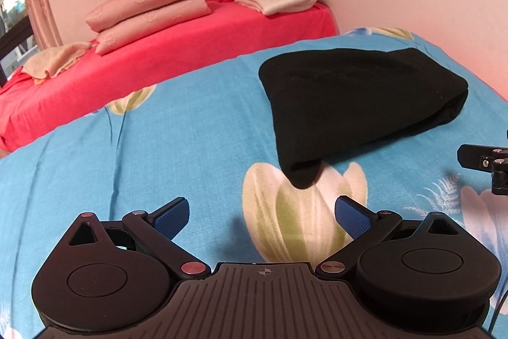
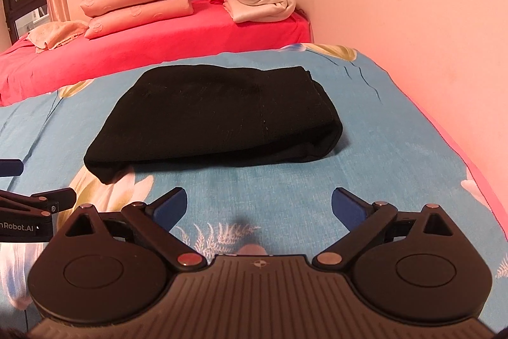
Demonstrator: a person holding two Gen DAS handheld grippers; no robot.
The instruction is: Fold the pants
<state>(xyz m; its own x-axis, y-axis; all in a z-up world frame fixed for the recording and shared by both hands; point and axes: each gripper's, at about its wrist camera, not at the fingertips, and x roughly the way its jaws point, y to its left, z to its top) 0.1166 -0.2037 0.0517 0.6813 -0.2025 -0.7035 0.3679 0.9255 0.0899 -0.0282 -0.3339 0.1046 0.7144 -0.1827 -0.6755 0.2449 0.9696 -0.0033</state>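
With the black pants lying folded on the bed at frame centre, both the left claw and right claw hang released; tidy only the loose lower-left corner.

Left tool: my jaws stand spread wide, nothing between them; the blue pads face each other across the gap.
Left tool pose: I hold it low and level, pointing forward.
Right tool: my jaws are spread just as wide, with nothing gripped; its pads are bare.
Right tool pose: low, level, pointing forward.
Side by side: each tool shows at the edge of the other's view, near but apart.
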